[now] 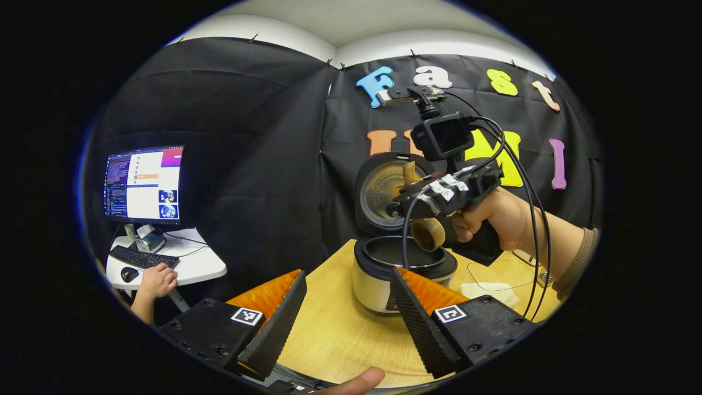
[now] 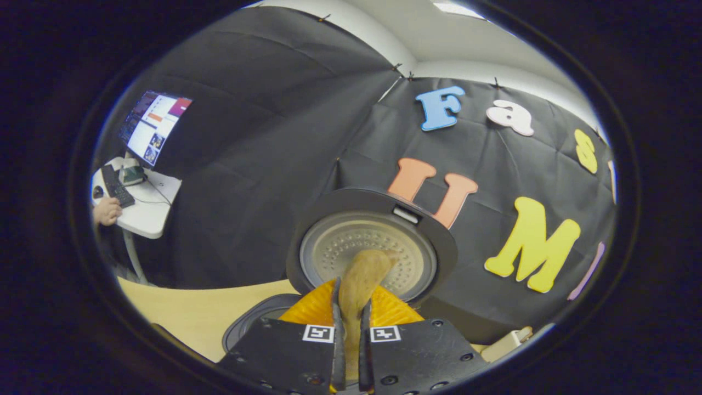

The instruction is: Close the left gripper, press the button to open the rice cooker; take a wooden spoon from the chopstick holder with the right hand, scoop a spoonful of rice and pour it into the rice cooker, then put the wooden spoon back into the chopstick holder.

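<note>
Table [image 1: 334, 329] is light wood, with the cooker [image 1: 403, 274] near its far edge by the black cloth wall, lid [image 1: 384, 192] swung up and the pot open. The right gripper [image 1: 422, 206] hangs right above the open pot; in the right gripper view its fingers are clamped narrow on the spoon [image 2: 359, 285], which points at the lid's underside. The left gripper [image 1: 343, 315] sits low over the table with fingers spread wide, gripping nothing. Off past the table's left edge there's a monitor [image 1: 143, 184] and a keyboard [image 1: 143, 257].
</note>
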Motion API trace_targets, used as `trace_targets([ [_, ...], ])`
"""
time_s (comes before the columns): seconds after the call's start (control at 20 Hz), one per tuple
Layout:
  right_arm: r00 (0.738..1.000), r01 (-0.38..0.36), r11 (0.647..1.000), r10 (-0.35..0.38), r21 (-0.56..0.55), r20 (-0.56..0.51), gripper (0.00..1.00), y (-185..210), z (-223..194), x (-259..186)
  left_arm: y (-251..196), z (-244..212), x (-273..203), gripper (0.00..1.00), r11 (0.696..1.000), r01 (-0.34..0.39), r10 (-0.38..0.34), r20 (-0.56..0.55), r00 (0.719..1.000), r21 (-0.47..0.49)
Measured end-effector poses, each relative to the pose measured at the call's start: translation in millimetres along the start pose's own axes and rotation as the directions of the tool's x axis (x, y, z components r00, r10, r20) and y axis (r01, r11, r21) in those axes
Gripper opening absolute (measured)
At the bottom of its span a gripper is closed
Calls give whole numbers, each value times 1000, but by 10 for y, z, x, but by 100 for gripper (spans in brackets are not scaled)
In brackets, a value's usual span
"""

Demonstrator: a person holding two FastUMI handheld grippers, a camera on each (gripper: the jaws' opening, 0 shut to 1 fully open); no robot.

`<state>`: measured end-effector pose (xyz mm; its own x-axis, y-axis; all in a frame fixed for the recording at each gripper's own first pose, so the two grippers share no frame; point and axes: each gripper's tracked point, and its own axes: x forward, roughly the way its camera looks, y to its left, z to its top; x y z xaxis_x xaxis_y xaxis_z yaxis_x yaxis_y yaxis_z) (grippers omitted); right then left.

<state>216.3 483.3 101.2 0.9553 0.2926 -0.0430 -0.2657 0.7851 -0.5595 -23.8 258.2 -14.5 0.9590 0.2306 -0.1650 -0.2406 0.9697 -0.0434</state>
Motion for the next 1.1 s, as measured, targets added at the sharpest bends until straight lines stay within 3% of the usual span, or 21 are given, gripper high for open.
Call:
trace_targets([
  [0.35, 999, 49, 996, -48, -69, 21, 10, -118, 16, -107, 17, 29, -1, 96, 1000, -7, 7, 11, 1000, -13],
  [0.65, 988, 149, 986, -145, -73, 58, 10, -797, 43, -415, -64, 24, 46, 95, 998, 10, -9, 14, 1000, -58],
  [1.1, 954, 298, 954, -299, -13, -29, 10, -2096, -565, -893, -280, 52, 25, 96, 998, 37, -36, 19, 999, -44],
])
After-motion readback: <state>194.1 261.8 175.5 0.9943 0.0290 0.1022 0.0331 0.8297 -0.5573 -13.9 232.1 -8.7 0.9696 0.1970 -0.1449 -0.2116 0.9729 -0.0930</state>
